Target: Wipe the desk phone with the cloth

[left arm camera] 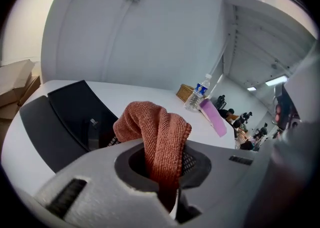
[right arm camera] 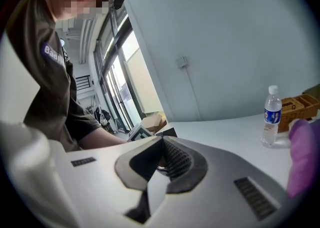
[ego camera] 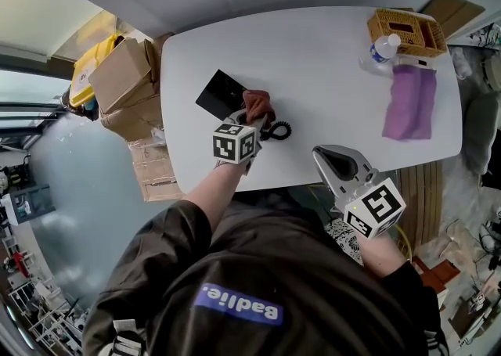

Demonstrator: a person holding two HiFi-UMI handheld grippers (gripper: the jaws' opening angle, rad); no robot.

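Left gripper view, rust cloth [left arm camera: 157,142] pinched in the left gripper [left arm camera: 167,172], held at the black desk phone [left arm camera: 70,117] on the white table [ego camera: 329,57], right gripper [right arm camera: 161,159] pressed together, empty, off the near edge

The cloth [left arm camera: 152,137] and left gripper [ego camera: 250,118] hide part of the desk phone [ego camera: 221,95]. The right gripper view's edge cuts off the purple cloth [right arm camera: 305,157].

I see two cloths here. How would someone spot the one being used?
Start at the white table. Near its front edge lies a black desk phone; the cloth is right by it, pinched in the left tongs. It is rust-red, unlike the purple cloth.
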